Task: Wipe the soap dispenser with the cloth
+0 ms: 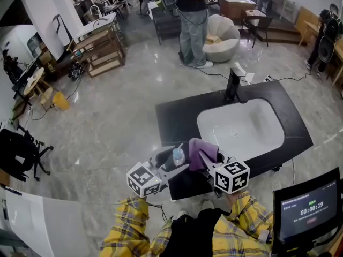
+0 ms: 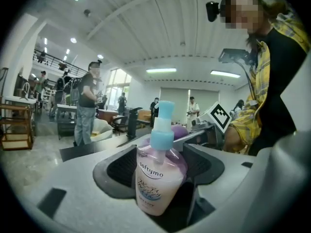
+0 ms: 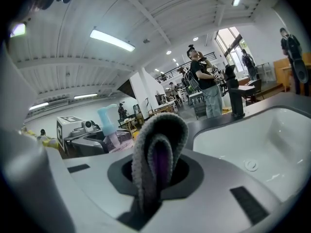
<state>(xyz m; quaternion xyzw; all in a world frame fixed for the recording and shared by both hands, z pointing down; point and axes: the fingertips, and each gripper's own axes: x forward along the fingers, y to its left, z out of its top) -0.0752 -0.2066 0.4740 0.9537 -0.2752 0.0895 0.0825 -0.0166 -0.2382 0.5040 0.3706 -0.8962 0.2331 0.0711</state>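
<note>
**Bottle and cloth both in hand, wiping apparently not yet begun**

The soap dispenser (image 2: 159, 178) stands upright in the air just off the front-left corner of the sink (image 1: 252, 138), pinched at its body by the left gripper (image 2: 163, 155), whose jaws stand wide on it. Just beside it, nearer the sink, the right gripper (image 3: 158, 171) is clamped on the folded purple cloth (image 3: 160, 130). Whether cloth meets bottle I cannot tell; they look slightly apart. Judging from this, both pick-ups are done. The rubbing over the bottle's surface is all still left.
</note>
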